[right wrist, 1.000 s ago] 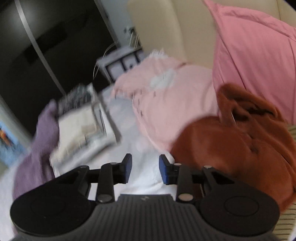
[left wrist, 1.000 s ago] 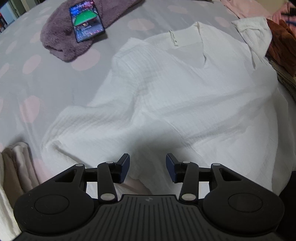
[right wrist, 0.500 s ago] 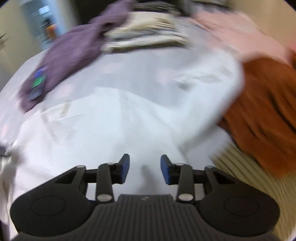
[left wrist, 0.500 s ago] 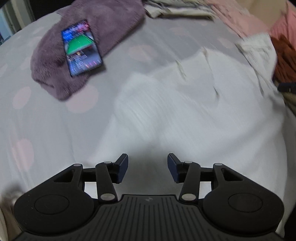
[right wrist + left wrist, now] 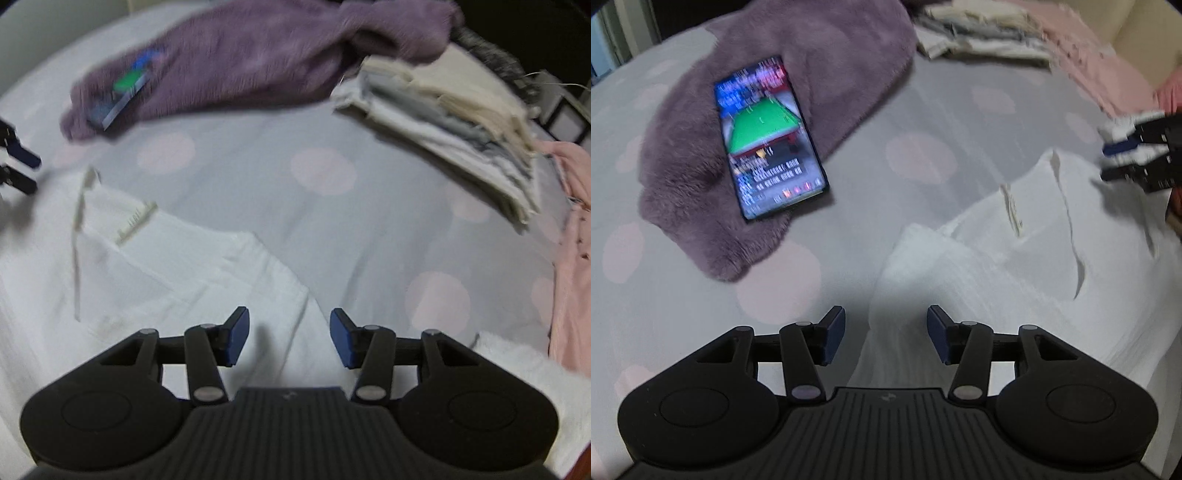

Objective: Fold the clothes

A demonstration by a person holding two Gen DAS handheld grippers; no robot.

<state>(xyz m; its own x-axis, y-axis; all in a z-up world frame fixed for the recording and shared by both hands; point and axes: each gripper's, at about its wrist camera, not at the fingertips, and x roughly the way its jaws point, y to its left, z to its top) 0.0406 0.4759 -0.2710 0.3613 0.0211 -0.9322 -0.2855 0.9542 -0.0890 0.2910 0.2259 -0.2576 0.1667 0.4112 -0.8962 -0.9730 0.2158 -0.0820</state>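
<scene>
Left gripper (image 5: pixel 885 334) low over white shirt (image 5: pixel 1015 280), fingers apart, nothing between them; shirt's shoulder edge runs under the gap toward 12 o'clock. Right gripper (image 5: pixel 289 338) likewise spread and empty, above the opposite shoulder. Shirt: crinkled white weave, V-neck, lying flat on grey bedsheet (image 5: pixel 295 206) with pale pink dots. At 10 o'clock from the left gripper, a fluffy purple garment (image 5: pixel 820 66) carries a lit phone (image 5: pixel 768 138). Folded beige-grey stack (image 5: pixel 450 140) at the right gripper's 1 o'clock.

Left gripper (image 5: pixel 885 334): jaws spread wide, nothing between them | Right gripper (image 5: pixel 289 338): jaws spread wide, nothing between them
</scene>
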